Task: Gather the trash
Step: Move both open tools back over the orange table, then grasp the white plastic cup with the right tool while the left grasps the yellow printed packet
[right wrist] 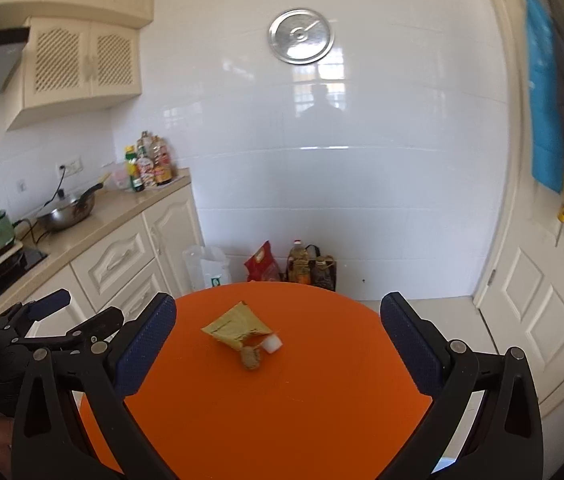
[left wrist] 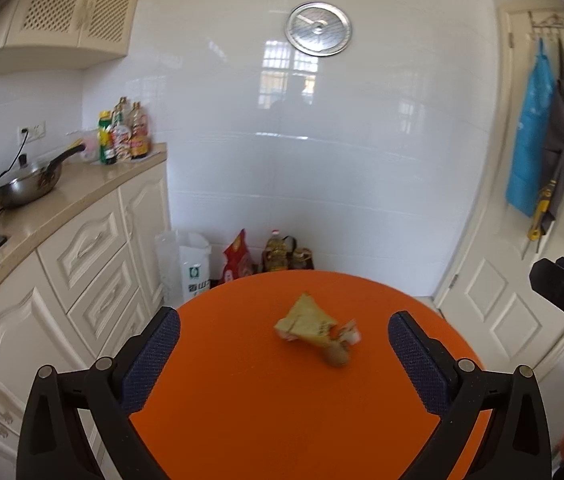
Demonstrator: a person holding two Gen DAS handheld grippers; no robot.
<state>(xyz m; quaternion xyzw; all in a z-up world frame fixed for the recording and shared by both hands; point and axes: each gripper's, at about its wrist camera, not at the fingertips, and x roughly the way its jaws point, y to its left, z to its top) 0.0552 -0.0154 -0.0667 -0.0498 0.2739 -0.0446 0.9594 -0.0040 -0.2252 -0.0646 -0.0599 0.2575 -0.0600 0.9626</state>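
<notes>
A crumpled yellow wrapper [left wrist: 308, 322] lies near the middle of a round orange table [left wrist: 242, 400], with a brown lump [left wrist: 337, 356] and a small white scrap [left wrist: 352, 334] touching it. My left gripper [left wrist: 284, 352] hangs open over the table's near side, nothing between its blue pads. In the right wrist view the same wrapper [right wrist: 236, 326], brown lump [right wrist: 251, 358] and white scrap [right wrist: 273, 344] lie ahead of my right gripper [right wrist: 278, 344], which also stands wide open and empty. The left gripper [right wrist: 54, 320] shows at that view's left edge.
A kitchen counter [left wrist: 82, 196] with a wok [left wrist: 26, 184] and sauce bottles [left wrist: 124, 132] runs along the left. Bags and an oil bottle [right wrist: 298, 264] stand on the floor by the white tiled wall behind the table. A door [right wrist: 542, 300] with hanging aprons is at right.
</notes>
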